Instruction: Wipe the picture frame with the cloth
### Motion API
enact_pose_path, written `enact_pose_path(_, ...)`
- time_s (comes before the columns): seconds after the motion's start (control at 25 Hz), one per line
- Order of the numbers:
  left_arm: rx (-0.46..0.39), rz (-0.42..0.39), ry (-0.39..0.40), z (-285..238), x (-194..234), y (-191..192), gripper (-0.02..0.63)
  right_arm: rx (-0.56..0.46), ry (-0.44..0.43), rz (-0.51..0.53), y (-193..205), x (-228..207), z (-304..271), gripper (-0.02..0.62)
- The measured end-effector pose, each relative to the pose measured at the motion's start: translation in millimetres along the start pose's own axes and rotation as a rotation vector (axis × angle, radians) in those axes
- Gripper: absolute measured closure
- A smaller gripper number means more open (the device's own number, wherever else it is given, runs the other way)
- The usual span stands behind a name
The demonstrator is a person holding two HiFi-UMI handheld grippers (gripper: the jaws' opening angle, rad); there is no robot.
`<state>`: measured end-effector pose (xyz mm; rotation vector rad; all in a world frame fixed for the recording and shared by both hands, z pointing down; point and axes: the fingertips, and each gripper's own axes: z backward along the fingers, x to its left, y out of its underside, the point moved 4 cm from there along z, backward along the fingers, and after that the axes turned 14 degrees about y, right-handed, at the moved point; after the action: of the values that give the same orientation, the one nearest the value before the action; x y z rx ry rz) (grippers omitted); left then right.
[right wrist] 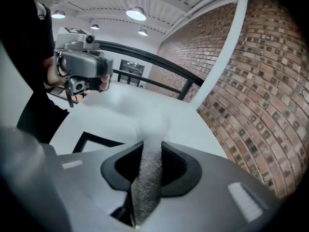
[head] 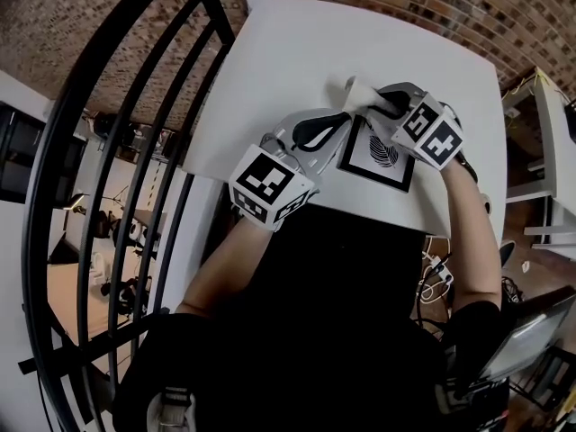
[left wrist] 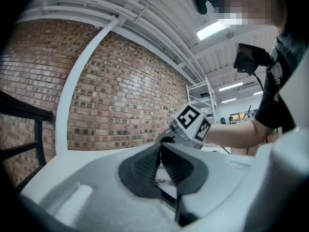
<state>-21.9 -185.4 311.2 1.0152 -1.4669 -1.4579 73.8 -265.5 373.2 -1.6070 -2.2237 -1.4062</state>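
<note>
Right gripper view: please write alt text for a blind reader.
The fingers pinch a white cloth over a white table. A black picture frame lies at the lower left; a brick wall stands at right.

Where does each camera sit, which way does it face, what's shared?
Head view: on the person's head, steeply down at the white table; both forearms show.
Left gripper view: on the left gripper, along jaws shut on the picture frame, toward a brick wall; right forearm shows.
Right gripper view: on the right gripper, along jaws shut on the cloth, across the table; left hand shows.
Shared: all show the picture frame.
</note>
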Motion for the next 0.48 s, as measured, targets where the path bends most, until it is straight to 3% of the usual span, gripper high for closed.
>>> enact_pose_path(0.48,-0.005,0.0,-0.054,12.4,14.3,-2.4,0.598,-0.088,-0.168,0.125,-27.5,93.4,65.7,0.502)
